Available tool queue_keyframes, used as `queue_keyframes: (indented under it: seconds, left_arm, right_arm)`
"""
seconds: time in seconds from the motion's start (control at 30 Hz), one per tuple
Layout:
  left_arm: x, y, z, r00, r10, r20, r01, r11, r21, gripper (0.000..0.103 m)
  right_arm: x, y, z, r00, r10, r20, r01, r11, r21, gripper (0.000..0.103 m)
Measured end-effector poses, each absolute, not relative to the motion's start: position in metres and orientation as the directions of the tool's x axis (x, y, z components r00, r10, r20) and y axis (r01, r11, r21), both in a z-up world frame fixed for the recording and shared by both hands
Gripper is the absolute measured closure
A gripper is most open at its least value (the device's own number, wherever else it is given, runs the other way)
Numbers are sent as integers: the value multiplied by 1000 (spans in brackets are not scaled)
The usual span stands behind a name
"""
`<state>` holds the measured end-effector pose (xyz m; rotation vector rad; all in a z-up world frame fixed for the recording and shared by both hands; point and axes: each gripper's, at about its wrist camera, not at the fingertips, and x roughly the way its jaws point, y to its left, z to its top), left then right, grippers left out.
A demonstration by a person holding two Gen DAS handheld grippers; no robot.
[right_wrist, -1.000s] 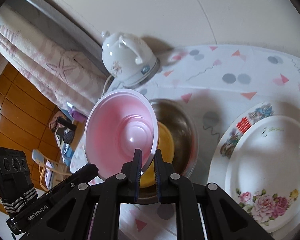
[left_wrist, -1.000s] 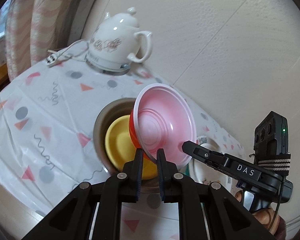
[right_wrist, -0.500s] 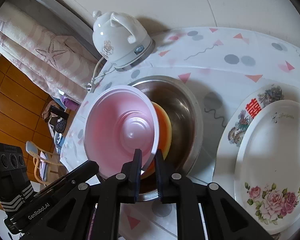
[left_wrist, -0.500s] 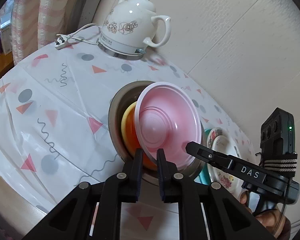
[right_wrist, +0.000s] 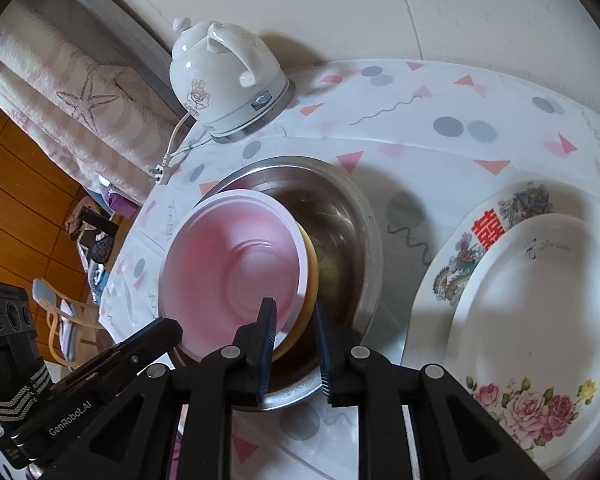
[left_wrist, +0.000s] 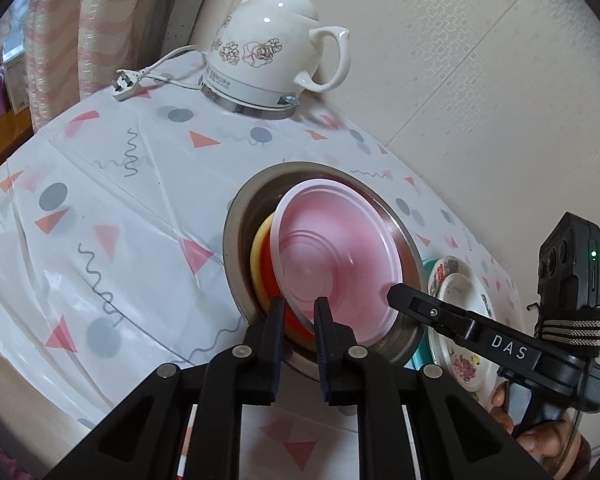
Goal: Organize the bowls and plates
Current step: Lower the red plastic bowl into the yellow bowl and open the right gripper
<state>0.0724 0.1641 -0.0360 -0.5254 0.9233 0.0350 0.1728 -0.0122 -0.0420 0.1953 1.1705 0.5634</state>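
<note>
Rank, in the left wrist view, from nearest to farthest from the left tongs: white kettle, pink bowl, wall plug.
1. Pink bowl: rim between the left tongs.
2. White kettle: far edge, near the wall.
3. Wall plug: left of the kettle; too close to rank.

A cream textured wall (left_wrist: 480,80) rose behind a table draped in a white cloth (left_wrist: 100,184) patterned with triangles and dots, while a pink striped curtain (right_wrist: 60,92) hung above a wooden floor (right_wrist: 16,184).
</note>
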Motion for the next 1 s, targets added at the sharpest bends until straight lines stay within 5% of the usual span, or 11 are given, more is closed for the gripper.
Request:
queue_keyframes:
  seconds: [0.37, 0.77, 0.83, 1.0]
  left_arm:
    - [74, 161, -35, 609, -147, -779, -254, 895, -367, 87]
    - [70, 156, -31, 627, -123, -769, -250, 903, -349, 72]
    - [67, 158, -28, 635, -94, -767, -266, 906, -331, 59]
    - [66, 165, -32, 629, -87, -772, -288, 896, -337, 58]
  right_arm:
    - [175, 1, -41, 283, 457, -843, -374, 862, 342, 81]
    - [175, 3, -38, 338, 395, -854, -397, 883, 251, 83]
    - [177, 0, -39, 328, 409, -852, -382, 882, 277, 83]
    - [177, -3, -39, 315, 429, -847, -362, 879, 310, 82]
